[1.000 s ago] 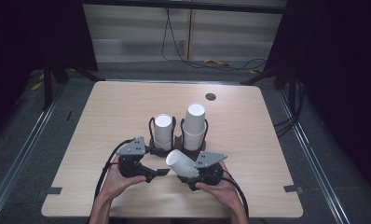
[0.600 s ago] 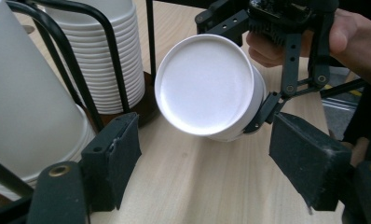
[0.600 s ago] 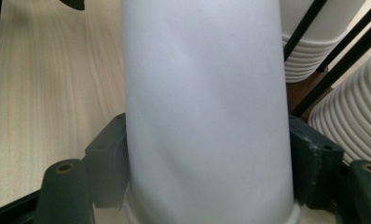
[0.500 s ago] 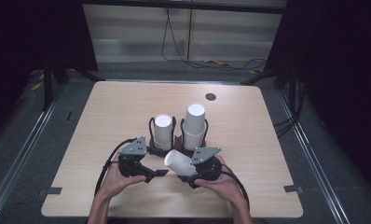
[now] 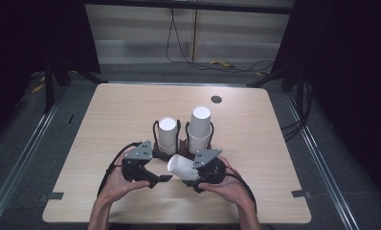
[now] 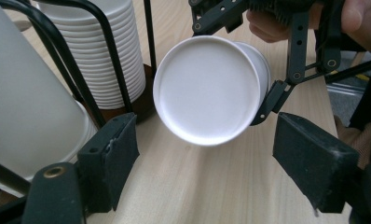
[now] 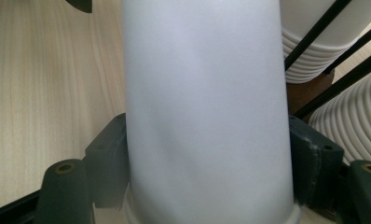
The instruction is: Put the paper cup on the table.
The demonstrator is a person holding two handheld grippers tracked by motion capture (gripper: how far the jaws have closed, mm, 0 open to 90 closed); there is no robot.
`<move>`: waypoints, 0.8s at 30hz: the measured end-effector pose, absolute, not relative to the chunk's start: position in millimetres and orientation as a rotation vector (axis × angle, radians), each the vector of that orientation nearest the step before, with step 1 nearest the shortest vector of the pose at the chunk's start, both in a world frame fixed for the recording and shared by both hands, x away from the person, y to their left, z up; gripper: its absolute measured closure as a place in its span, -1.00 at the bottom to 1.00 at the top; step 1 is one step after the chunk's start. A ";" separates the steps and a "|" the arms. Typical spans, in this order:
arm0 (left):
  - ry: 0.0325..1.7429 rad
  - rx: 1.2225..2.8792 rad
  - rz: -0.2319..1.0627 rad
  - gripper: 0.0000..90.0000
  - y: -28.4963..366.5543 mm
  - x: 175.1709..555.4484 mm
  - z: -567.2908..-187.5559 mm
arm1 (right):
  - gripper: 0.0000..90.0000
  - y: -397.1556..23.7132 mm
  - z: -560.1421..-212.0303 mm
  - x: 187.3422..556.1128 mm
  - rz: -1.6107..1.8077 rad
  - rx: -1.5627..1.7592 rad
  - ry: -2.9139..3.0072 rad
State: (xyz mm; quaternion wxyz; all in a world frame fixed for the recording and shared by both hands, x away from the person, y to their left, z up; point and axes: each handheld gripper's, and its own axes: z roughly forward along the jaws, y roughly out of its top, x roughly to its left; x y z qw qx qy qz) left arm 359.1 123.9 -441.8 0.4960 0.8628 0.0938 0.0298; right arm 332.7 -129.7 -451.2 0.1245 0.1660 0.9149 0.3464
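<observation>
Since a second ago the left tongs [image 5: 165,178] have been opening, their jaws now spread with nothing between them, and the white paper cup [image 5: 182,167] has shifted slightly toward the left tongs.

That cup lies tilted on its side above the worktop [image 5: 121,115], held by the right tongs [image 5: 191,176], whose jaws are clamped against its wall on both sides. In the right gripper view the cup [image 7: 207,107] runs straight up between the two black pads [image 7: 309,154]. The cup's flat closed end points toward the left tongs; in the left gripper view that round end [image 6: 204,91] faces the camera, a little beyond the two spread pads [image 6: 116,151] and clear of both.

Just behind the cup stand two black wire racks on dark bases, each holding a stack of white cups: the shorter stack [image 5: 167,135] to the left and the taller stack [image 5: 199,128] to the right. A hand [image 5: 119,184] holds the left tongs and another hand [image 5: 227,187] holds the right, both near the front edge of the worktop. A small dark round disc [image 5: 216,99] lies far back on the worktop, well apart from everything else.
</observation>
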 end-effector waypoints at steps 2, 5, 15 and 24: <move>0.222 2.101 0.080 -0.51 122.5 359.7 -439.8 | -0.41 -128.6 -449.4 332.8 0.985 0.476 2.674; 0.218 2.110 0.073 -0.51 122.0 362.0 -438.3 | -0.41 -128.4 -447.9 334.7 0.969 0.461 2.677; 0.256 2.146 0.071 -0.51 122.3 365.4 -437.1 | -0.40 -121.4 -446.0 340.8 0.873 0.427 2.716; 0.232 2.187 0.042 -0.35 119.0 366.8 -439.3 | -0.40 -115.5 -442.8 342.9 0.776 0.400 2.749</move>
